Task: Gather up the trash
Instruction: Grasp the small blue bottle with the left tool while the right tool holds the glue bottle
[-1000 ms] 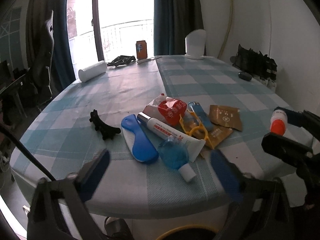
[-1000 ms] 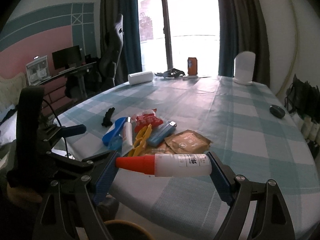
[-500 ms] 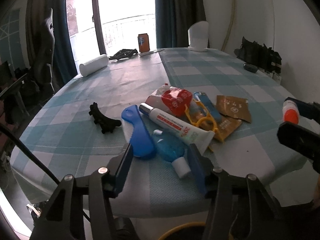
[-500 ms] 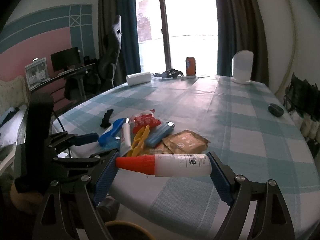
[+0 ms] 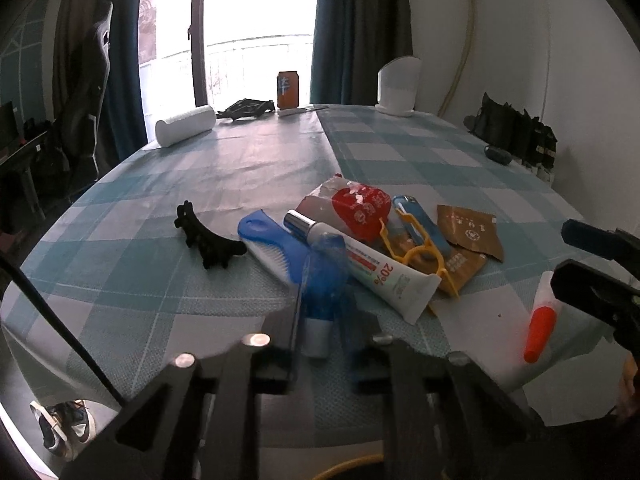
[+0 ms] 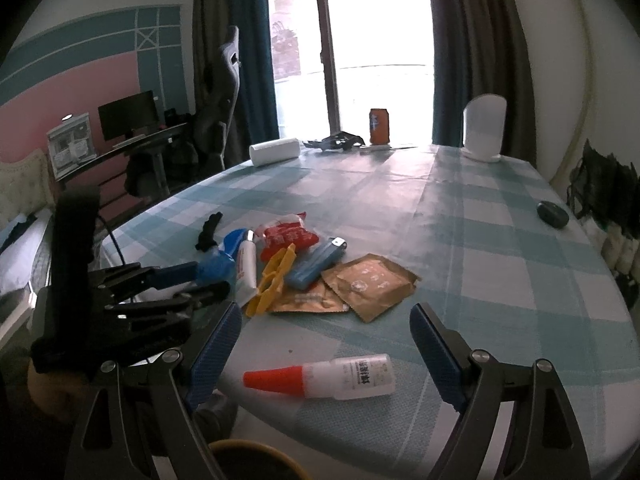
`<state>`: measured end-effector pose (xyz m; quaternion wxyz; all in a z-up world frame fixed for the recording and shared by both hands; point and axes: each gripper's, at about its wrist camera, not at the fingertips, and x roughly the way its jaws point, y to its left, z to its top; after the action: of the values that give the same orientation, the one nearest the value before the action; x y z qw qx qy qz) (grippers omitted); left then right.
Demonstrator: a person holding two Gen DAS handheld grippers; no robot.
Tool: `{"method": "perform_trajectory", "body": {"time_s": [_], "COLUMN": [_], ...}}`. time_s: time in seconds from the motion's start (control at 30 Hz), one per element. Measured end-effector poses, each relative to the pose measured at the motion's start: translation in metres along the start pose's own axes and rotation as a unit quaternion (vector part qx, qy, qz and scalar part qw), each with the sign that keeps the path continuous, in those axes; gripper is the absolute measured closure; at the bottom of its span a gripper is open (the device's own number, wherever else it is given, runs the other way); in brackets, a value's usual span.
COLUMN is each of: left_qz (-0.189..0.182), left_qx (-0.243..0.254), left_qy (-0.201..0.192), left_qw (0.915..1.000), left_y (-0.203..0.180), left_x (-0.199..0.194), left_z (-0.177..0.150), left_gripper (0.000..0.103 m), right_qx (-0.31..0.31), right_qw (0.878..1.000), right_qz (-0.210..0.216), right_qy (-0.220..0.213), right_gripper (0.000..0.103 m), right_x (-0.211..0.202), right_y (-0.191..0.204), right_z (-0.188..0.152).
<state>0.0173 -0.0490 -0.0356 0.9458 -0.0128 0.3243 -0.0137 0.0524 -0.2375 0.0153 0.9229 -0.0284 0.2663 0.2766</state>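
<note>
Meanwhile, the left gripper (image 5: 320,304) closes along the blue bottle (image 5: 324,276), cap nearest; the right gripper (image 6: 324,340) gapes empty.

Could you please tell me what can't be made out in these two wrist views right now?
- Left wrist view: whether the left gripper truly pinches the blue bottle; the fingers are motion-blurred.
- Right wrist view: what the yellow rim at the bottom edge belongs to; the frame cuts it off.
- Both views: print on the brown sachets and the glue bottle is too small.
</note>
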Motion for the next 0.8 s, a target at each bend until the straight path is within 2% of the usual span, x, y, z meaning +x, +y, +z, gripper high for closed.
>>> {"method": "perform_trajectory", "body": {"time_s": [0.7,0.8], "left_qz": [-0.025,-0.028], "left_qx": [-0.023,-0.024], "left_qy": [-0.017,-0.023], "left_qw": [0.9993,0.9991], "left_y": [0.014,0.017], "left_x": [-0.009,-0.011], "left_z": [0.002,0.004], "left_gripper": [0.091,0.091], "right_qx": [-0.002,-0.007], "right_qw": [1.0,1.0], "right_qz": [-0.017,-0.023], "right_qy": [0.007,0.006], "right_gripper": [0.016,0.011], "right_x": [0.007,0.007], "right_y": [-0.003,-0.002], "right_z": [-0.002,-0.004]}}
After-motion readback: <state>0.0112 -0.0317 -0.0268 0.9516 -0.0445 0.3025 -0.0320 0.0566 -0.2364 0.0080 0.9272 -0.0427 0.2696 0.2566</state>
